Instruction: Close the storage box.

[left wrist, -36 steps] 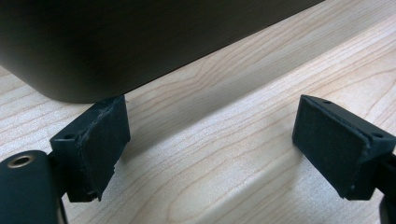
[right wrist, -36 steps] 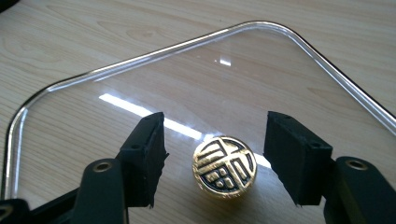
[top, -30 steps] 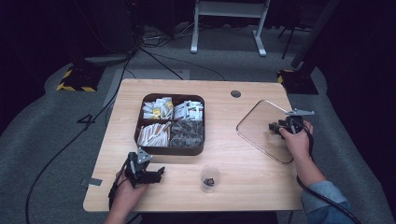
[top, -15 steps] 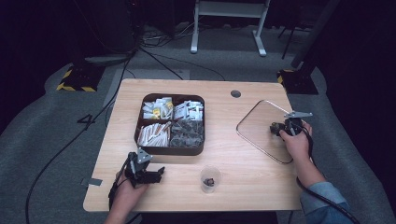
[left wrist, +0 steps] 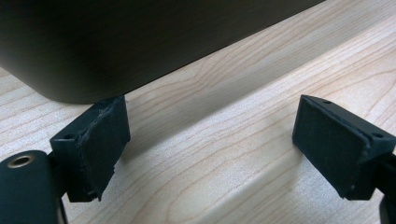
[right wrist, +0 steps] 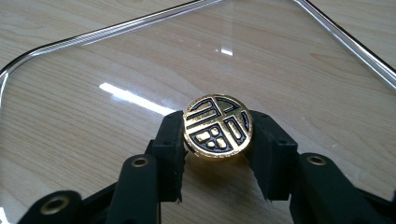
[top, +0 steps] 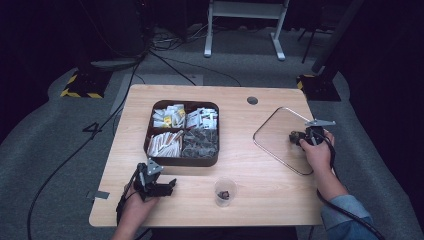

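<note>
- Right gripper (right wrist: pixel 217 140), at 3 o'clock on the table (top: pixel 280 200), has just closed on the glass lid's (right wrist: pixel 116 70) gold knob (right wrist: pixel 217 127)
- Left gripper (left wrist: pixel 210 154), at 7 o'clock, jaws apart, beside the dark tray (left wrist: pixel 116 42)

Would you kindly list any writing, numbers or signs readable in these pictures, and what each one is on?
"4": dark mark on the grey floor, left of the table.
Gold knob on the glass lid: a black-and-gold seal-style character, which I cannot read.
Packets in the tray: print too small to read.
Nothing else readable.
</note>
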Demonstrator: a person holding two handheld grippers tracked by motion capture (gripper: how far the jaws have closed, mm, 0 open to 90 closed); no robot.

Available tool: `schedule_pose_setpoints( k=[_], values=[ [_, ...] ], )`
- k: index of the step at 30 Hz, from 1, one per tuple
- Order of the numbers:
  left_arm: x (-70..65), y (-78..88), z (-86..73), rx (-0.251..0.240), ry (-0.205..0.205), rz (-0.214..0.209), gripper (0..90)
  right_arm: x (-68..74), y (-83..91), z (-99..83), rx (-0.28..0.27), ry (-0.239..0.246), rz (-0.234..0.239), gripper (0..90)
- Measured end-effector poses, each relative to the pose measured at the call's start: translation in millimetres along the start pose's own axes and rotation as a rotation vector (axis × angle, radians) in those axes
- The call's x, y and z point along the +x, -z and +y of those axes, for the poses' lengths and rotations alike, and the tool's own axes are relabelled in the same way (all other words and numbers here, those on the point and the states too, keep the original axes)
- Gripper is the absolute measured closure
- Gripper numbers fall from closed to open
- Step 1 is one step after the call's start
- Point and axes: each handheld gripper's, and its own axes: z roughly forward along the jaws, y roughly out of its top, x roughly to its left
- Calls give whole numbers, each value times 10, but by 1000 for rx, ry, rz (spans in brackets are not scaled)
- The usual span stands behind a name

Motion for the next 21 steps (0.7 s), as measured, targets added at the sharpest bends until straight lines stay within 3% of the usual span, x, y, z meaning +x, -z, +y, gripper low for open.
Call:
schedule_pose_setpoints(
  k=[10,21],
  values=[
    [0,0,0,0,0,0,115,59,81,66,-24,7,14,589],
    [0,0,0,0,0,0,115,115,268,255,-64,35,31,590]
  ],
)
